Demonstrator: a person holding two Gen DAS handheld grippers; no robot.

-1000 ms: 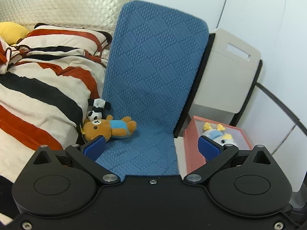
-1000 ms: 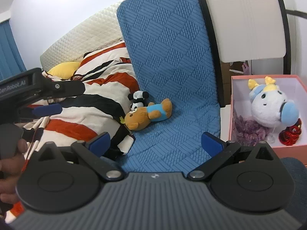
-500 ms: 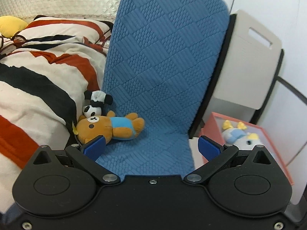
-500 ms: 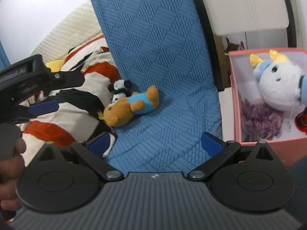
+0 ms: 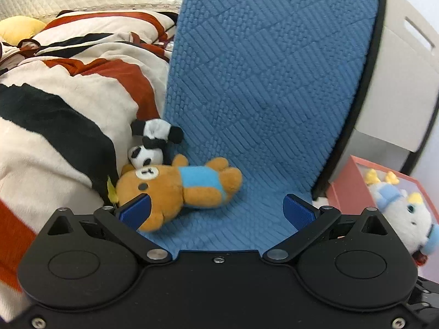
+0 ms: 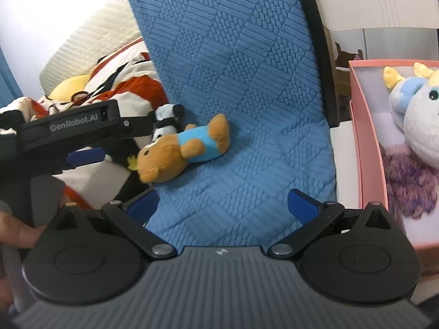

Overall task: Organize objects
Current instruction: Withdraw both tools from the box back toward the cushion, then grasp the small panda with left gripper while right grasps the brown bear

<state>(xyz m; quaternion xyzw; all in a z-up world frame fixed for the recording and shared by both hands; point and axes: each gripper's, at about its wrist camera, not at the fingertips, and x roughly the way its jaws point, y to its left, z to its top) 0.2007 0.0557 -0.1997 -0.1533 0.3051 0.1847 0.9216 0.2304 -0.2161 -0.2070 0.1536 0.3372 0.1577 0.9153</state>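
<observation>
**Both grippers closer to the bear**

Since a second ago both grippers have moved in toward the toys, which now loom larger. The left gripper [image 5: 216,208] is spread open, one pad just in front of the teddy bear [image 5: 178,189]; the right gripper [image 6: 223,205] is open too and holds nothing. The bear (brown, blue shirt) lies on its side on the blue mat [image 5: 260,82], beside the striped blanket [image 5: 55,115], a small panda [image 5: 153,142] touching its head. A white plush [image 6: 419,120] sits in the pink box [image 6: 367,142].

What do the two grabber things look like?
The left gripper is black with round discs, silver screws and blue fingers. The right gripper has a ribbed grey body and blue fingers. White "GenRobot.AI" lettering marks the left one's side.
</observation>
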